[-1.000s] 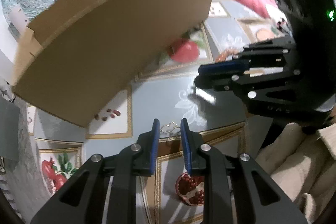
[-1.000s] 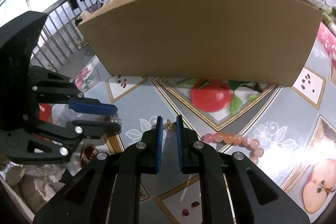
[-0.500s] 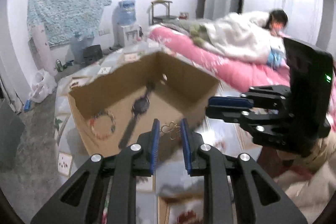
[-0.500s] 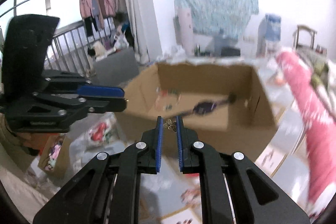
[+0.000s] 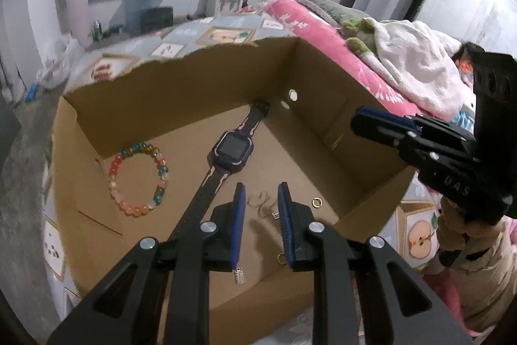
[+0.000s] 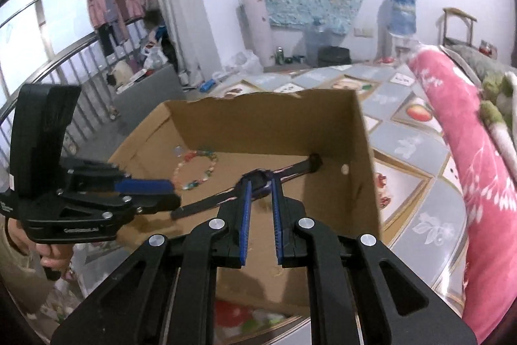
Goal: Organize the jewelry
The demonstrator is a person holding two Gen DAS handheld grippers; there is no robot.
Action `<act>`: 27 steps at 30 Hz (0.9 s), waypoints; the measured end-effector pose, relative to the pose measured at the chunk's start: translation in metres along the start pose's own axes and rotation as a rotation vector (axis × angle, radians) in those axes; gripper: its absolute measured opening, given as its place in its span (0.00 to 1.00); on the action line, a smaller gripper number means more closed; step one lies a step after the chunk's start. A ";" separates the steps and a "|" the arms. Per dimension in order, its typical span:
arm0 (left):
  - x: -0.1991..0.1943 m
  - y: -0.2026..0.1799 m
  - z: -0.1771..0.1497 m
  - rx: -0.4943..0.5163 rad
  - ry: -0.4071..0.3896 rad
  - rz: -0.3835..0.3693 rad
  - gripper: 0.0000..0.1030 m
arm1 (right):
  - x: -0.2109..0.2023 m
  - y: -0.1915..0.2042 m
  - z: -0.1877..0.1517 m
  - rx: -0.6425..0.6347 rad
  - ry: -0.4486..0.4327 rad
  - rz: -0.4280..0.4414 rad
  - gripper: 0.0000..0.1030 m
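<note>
My left gripper (image 5: 260,189) hangs over the cardboard box (image 5: 323,105), pads narrowly parted around a blurred wire charm (image 5: 258,201) — gripped or loose, I can't tell — and this near the front wall, a swing could drop it outside.

— What is counted inside the one cardboard box (image 5: 326,92)?
— One bead bracelet (image 5: 139,180) and one watch (image 5: 231,147) are seen, two small gold rings (image 5: 317,202), two small silver charms (image 5: 239,275).
— And grippers?
— Two are counted.
</note>
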State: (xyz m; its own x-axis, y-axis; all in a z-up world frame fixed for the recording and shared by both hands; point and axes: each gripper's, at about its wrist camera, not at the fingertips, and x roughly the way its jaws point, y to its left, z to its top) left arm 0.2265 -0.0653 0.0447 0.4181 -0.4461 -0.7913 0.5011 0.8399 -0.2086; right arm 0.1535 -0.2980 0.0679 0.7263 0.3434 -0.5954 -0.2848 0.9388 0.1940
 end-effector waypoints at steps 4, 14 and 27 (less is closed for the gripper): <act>-0.001 0.007 0.003 -0.024 -0.006 -0.011 0.30 | -0.010 -0.015 0.003 0.038 -0.039 -0.007 0.17; -0.025 0.015 0.008 -0.042 -0.090 0.021 0.50 | -0.049 -0.044 0.006 0.130 -0.143 -0.063 0.33; -0.082 0.003 -0.022 -0.025 -0.206 0.080 0.78 | -0.095 -0.043 -0.038 0.229 -0.145 -0.124 0.62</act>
State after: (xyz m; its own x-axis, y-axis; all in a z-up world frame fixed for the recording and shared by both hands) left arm 0.1772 -0.0190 0.0963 0.6031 -0.4297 -0.6721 0.4425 0.8812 -0.1662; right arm 0.0732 -0.3724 0.0866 0.8332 0.2108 -0.5112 -0.0517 0.9501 0.3075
